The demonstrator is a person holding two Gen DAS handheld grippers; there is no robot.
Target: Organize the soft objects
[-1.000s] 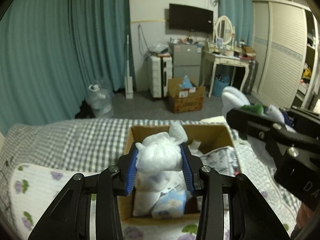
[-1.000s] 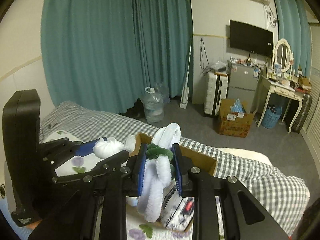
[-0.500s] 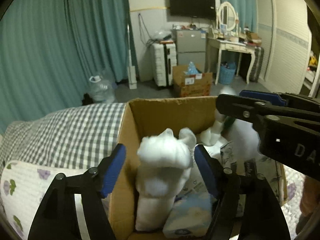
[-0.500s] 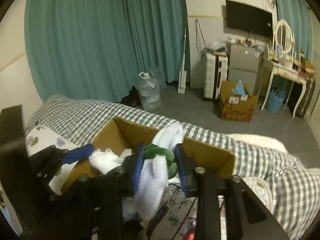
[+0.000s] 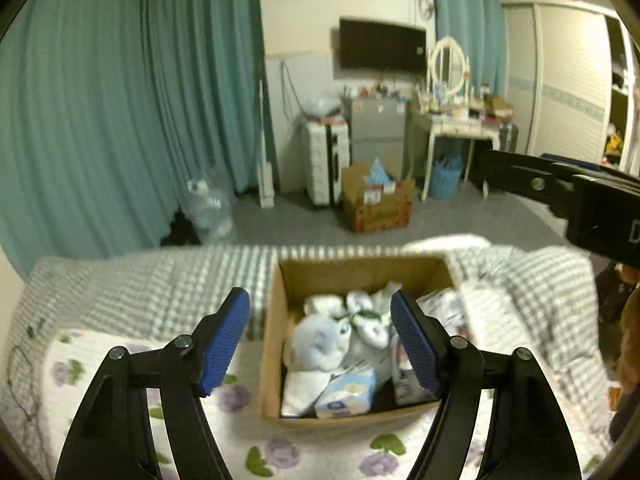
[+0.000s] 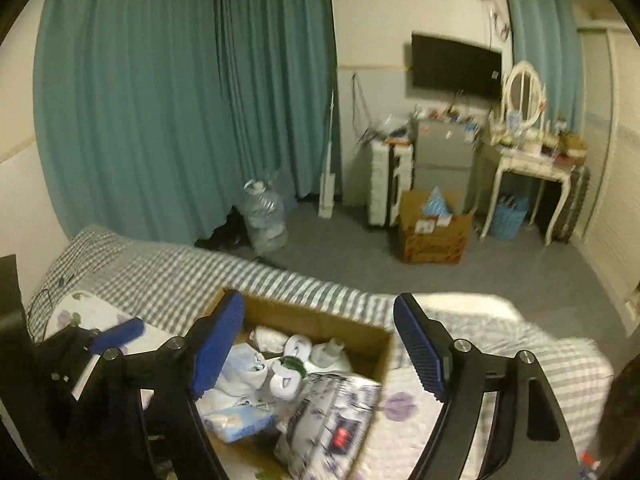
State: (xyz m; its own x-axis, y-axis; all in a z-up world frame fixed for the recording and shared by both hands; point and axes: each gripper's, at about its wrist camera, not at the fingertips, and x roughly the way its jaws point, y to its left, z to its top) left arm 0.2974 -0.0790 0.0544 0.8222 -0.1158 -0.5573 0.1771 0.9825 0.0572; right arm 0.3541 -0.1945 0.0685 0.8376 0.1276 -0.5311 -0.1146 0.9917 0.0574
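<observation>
Teal curtains and a cluttered far wall back a bed [image 5: 168, 292] with a checked cover and a flowered quilt, and on that quilt sits the open cardboard box [image 5: 276, 344] where the soft things are being gathered. Inside it I can make out a pale blue plush toy [image 5: 318, 340] near the middle, a white fuzzy toy with a green band [image 5: 370, 322] just beside it, a small white bundle [image 5: 324, 303] toward the back wall, and a tissue pack [image 5: 348, 392] lying at the near edge; a patterned plastic-wrapped package [image 6: 336, 420] leans against the box's right side. The left gripper [image 5: 320, 344] hangs above the box with its blue-padded fingers [image 5: 224, 340] spread wide and nothing between them. The right gripper [image 6: 318, 346] hovers over the same box, likewise spread wide and carrying nothing. Out past the bed there is a big water jug [image 6: 264, 216] on the grey floor, a second cardboard carton [image 6: 434, 236] by a white dressing table [image 6: 528, 160], and a dark television [image 6: 456, 66] on the wall. As I judge it, the sorting is well along: several soft items already lie in the box and neither tool holds one. I see no loose plush left on the quilt from here, though the blur and the edges of view could hide some.
</observation>
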